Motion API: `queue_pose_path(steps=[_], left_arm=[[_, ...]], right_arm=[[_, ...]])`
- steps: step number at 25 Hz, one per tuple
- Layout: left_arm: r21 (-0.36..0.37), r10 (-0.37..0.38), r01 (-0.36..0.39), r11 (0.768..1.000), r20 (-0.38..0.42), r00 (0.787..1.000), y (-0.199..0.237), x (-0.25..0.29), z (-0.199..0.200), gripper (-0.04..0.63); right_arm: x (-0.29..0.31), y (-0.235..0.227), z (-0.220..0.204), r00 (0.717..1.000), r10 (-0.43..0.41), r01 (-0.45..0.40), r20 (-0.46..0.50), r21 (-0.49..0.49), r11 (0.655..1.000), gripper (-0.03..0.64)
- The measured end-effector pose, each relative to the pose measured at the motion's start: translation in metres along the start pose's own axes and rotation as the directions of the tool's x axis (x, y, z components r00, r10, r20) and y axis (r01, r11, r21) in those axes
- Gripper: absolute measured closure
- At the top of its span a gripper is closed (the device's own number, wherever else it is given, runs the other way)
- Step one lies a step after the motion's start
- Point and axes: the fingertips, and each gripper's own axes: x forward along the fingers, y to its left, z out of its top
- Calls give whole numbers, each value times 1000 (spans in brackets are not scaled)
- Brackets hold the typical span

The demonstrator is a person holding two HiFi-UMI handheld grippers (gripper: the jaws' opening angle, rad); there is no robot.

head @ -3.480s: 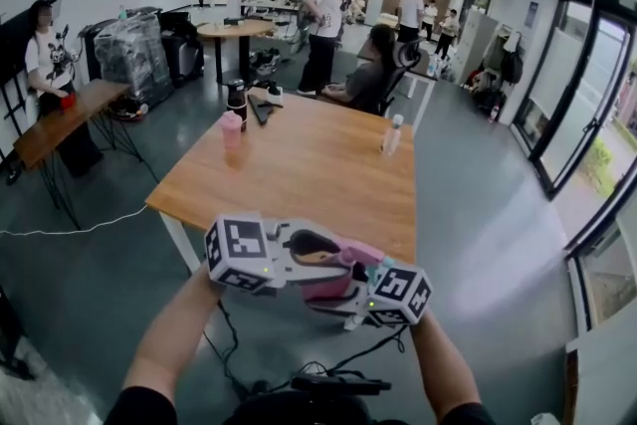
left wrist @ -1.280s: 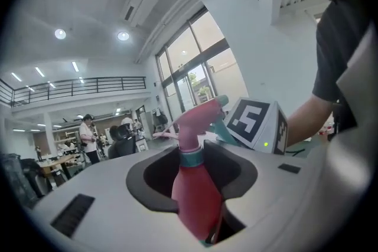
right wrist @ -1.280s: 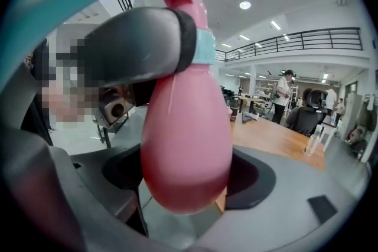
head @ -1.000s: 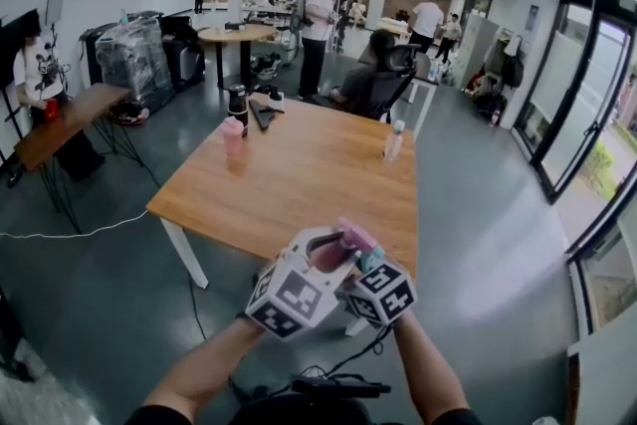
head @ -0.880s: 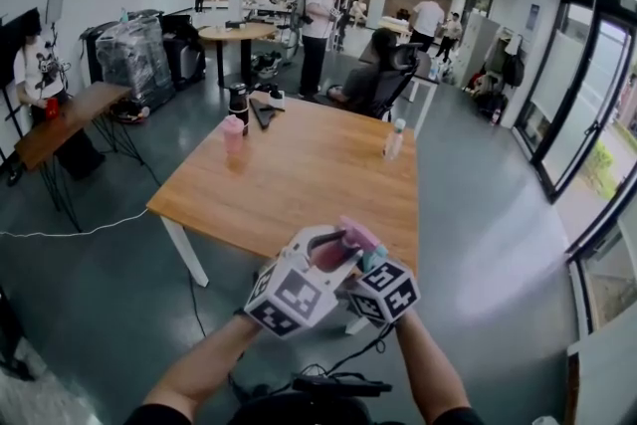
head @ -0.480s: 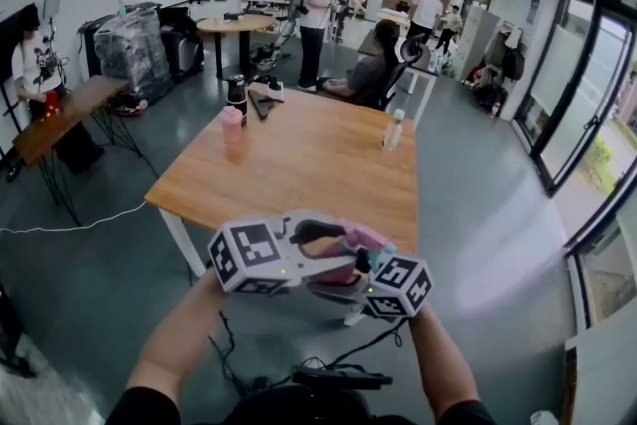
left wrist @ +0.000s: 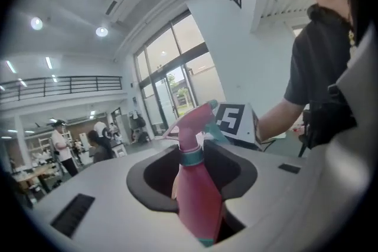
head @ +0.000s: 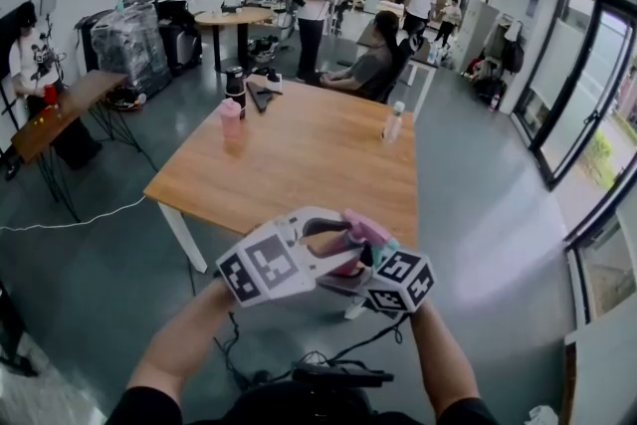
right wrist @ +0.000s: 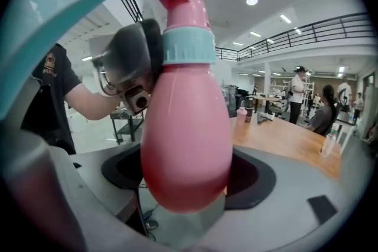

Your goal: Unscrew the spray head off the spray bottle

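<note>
pink spray bottle (left wrist: 198,198) wears a teal collar (left wrist: 191,156).

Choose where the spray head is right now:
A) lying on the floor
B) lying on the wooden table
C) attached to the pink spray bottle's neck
C: the spray head sits atop the pink spray bottle, joined to it at the teal collar.

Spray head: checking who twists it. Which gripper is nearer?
Left: left gripper, jaws just closed on the neck, is beside the spray head; right gripper holds the body below.
</note>
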Motion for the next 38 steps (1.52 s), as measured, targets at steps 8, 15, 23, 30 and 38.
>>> queue_pose_path(steps=[8,15,23,30,38], left_arm=[[16,282,-282,959,-44,958,19,11,-3,456],[-91,16,-13,996,35,999,-1,3,1,405],[-119,-323,334,935,107,940,-15,-13,5,405],[-86,-417,428,900,120,901,-26,-14,13,423],[-76,-294,300,951,82,952,-16,-5,5,462]], right_arm=[[3,-27,6,990,-141,140,14,56,989,221],[-1,-8,8,999,14,-15,41,41,999,221],[-8,33,8,974,226,-224,28,-64,973,221],[-15,48,6,957,289,-287,8,-105,952,221],[-6,25,0,986,165,-165,-1,-79,983,221]])
